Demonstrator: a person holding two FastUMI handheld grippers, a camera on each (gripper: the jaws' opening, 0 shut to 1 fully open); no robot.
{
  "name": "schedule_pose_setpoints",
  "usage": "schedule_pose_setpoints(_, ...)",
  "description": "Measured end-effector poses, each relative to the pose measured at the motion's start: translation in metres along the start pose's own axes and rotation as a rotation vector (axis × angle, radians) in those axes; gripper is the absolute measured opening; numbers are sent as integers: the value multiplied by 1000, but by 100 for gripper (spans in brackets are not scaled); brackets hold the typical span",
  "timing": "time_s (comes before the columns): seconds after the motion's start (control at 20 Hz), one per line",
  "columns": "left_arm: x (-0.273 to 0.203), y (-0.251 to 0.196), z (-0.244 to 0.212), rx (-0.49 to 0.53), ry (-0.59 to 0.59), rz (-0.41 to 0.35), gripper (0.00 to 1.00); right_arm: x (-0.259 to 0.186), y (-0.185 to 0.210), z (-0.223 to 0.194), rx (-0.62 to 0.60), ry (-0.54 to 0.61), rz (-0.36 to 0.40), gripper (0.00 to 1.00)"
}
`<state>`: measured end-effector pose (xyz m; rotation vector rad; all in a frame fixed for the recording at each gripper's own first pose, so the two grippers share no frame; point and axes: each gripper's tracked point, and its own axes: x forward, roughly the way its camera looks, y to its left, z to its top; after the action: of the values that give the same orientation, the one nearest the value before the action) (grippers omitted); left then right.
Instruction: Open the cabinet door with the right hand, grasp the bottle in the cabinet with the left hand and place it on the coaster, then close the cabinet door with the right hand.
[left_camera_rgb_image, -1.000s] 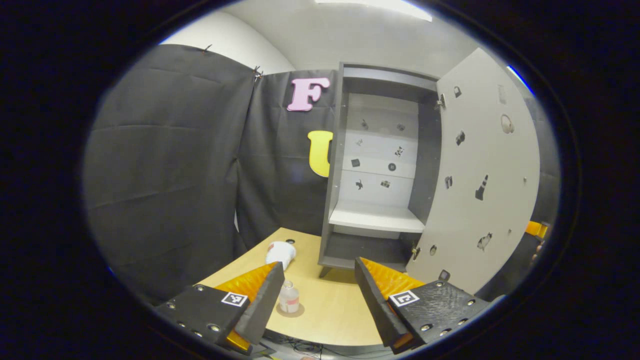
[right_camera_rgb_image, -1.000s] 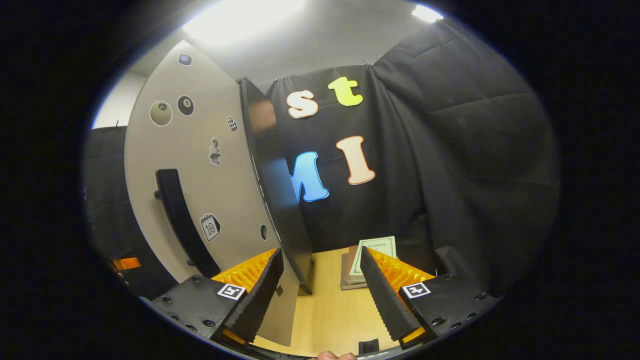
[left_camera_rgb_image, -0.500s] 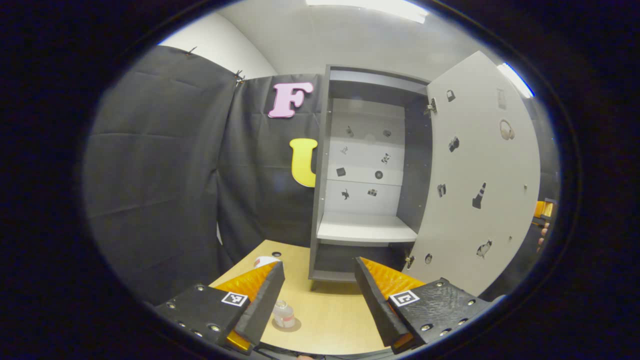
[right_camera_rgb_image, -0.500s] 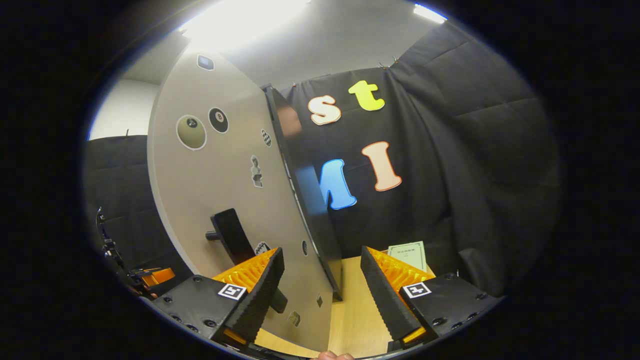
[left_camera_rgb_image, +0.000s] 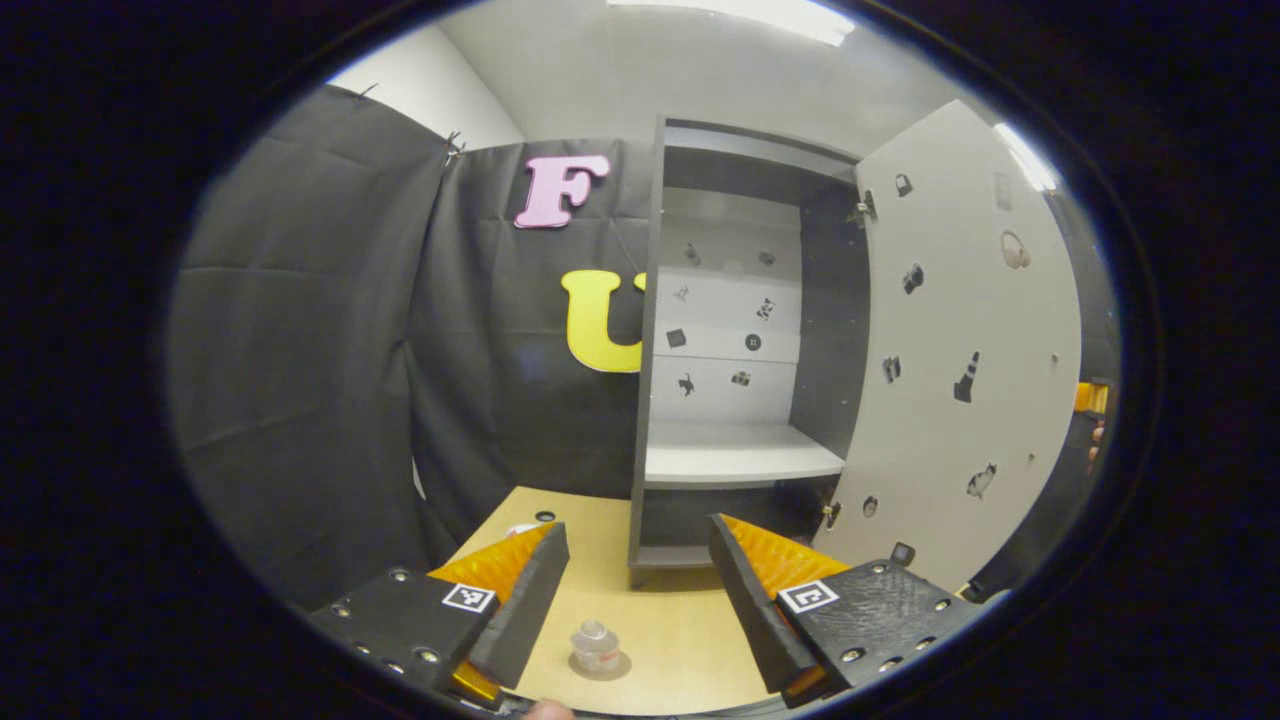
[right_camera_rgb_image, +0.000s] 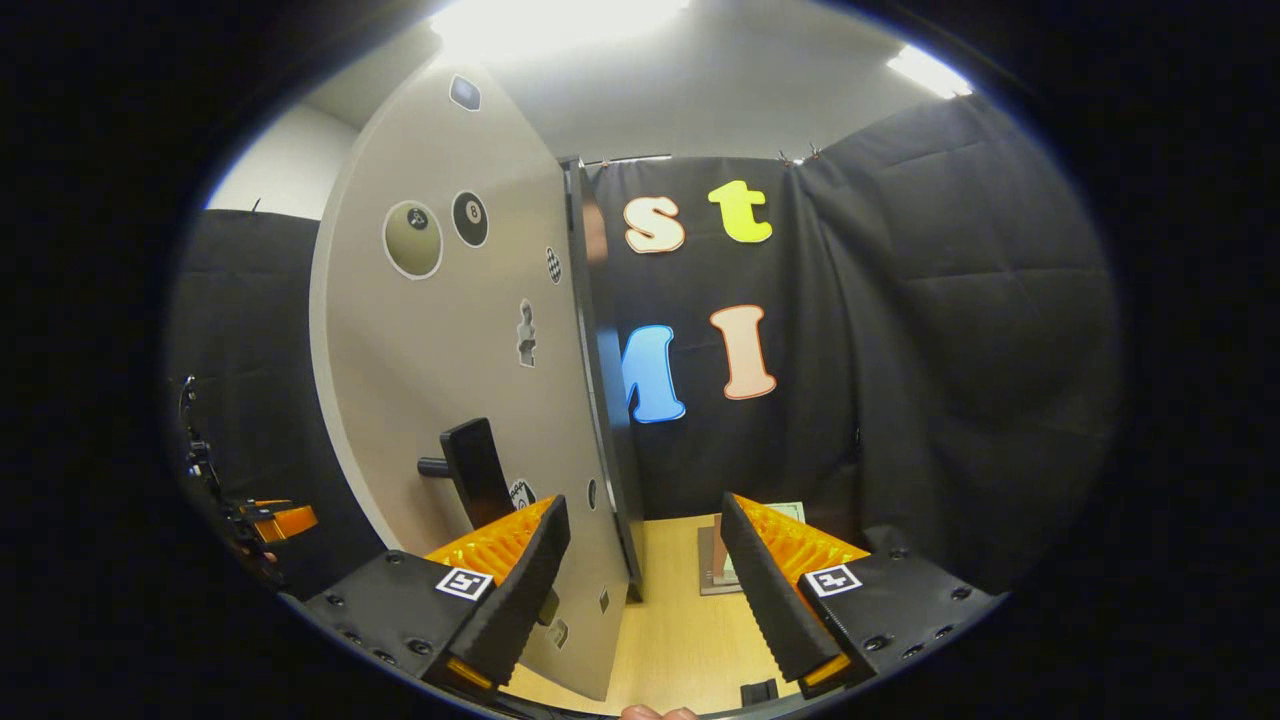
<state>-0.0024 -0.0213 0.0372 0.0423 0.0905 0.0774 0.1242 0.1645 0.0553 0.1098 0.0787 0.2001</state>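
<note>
The bottle stands on the coaster, in front of the open cabinet. Our left gripper and right gripper are spread, empty. The door looks stiff; we'd grip its black handle.

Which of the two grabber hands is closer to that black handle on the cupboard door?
Right. The right gripper hangs just before the door handle, on the door's outer face. The left gripper hovers over the bottle, on the door's inner side.
</note>
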Motion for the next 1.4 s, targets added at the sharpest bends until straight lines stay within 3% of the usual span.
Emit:
schedule_pose_setpoints(0.45,15,47,-4,21,0,-1,87,23,100,-18,47,24,146,97)
schedule_pose_setpoints(0.9,30,113,-4,15,-17,20,85,72,198,-25,42,14,236,97)
schedule_pose_setpoints(1.05,32,132,-3,13,-20,30,87,92,242,-21,18,-2,302,98)
schedule_pose_setpoints(1.2,29,144,-2,8,-24,45,85,90,290,-23,20,9,415,98)
schedule_pose_setpoints(1.4,24,150,1,14,-34,72,85,99,292,-21,-45,-3,416,98)
